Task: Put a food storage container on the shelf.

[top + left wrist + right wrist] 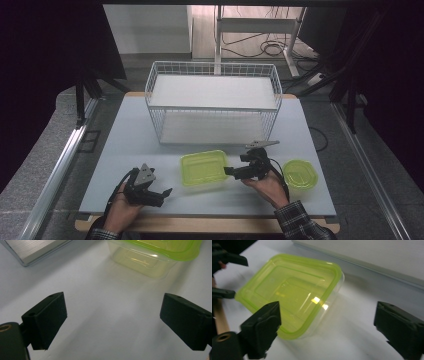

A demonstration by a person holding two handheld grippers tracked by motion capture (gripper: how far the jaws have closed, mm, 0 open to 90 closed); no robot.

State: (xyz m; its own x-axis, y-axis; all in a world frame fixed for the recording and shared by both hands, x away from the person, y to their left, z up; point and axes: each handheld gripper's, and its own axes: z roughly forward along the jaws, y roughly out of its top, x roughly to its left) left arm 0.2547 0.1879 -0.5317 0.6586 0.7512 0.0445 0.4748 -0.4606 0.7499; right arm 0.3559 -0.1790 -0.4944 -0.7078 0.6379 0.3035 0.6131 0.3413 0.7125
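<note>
A pale grey table [125, 150] is seen from above, with a person's two forearms coming in from the near edge. At the left, the left hand [120, 210] holds the left gripper [167, 192] low over the table's near left part. Its jaws stand wide apart with nothing between them, and they point toward the rectangular container that lies to their right, well short of it. Near the middle of the table sits that rectangular container [203, 167], clear plastic with a lime-green lid on it, flat on the surface. Behind it, toward the far edge, stands a white wire basket [150, 85] with two levels. Just right of the rectangular container, the right hand [270, 186] holds the right gripper [227, 171], aimed leftward at the container's right end. Its jaws are spread wide and grip nothing; in the right gripper view the rectangular container lies just ahead of them, untouched. Farther right, near the table's near right corner, lies a smaller round green container [300, 173], apart from the right hand.
</note>
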